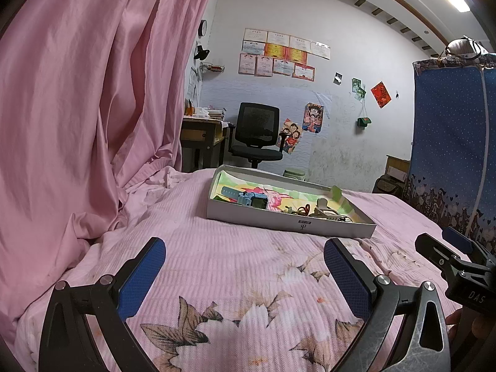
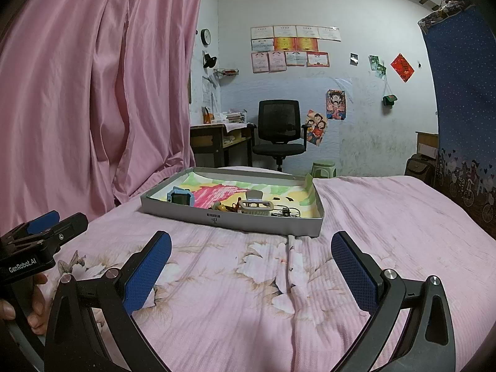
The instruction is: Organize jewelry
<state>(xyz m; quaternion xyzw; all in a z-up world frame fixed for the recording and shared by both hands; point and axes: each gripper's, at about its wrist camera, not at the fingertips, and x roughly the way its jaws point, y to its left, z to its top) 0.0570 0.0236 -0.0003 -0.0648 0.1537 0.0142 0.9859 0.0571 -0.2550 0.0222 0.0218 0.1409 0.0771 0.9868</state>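
Observation:
A shallow grey box point(image 1: 288, 222) point(image 2: 186, 212) lies on the pink bedspread ahead of both grippers. On its colourful lining rest a blue watch point(image 1: 248, 199) point(image 2: 178, 197), a pale hair claw clip point(image 1: 325, 210) point(image 2: 255, 206) and small dark trinkets point(image 2: 286, 212). My left gripper point(image 1: 245, 249) hovers open over the floral bedspread, short of the box, nothing between its blue pads. Just as empty, my right gripper point(image 2: 251, 243) stands open near the box's front wall. Each gripper shows at the edge of the other's view.
A pink curtain point(image 1: 93, 108) hangs along the left of the bed. A blue fabric wardrobe point(image 1: 449, 142) stands at the right. Beyond the bed's far end are a black office chair point(image 2: 279, 130), a desk point(image 2: 217, 139) and a green stool point(image 2: 324, 167).

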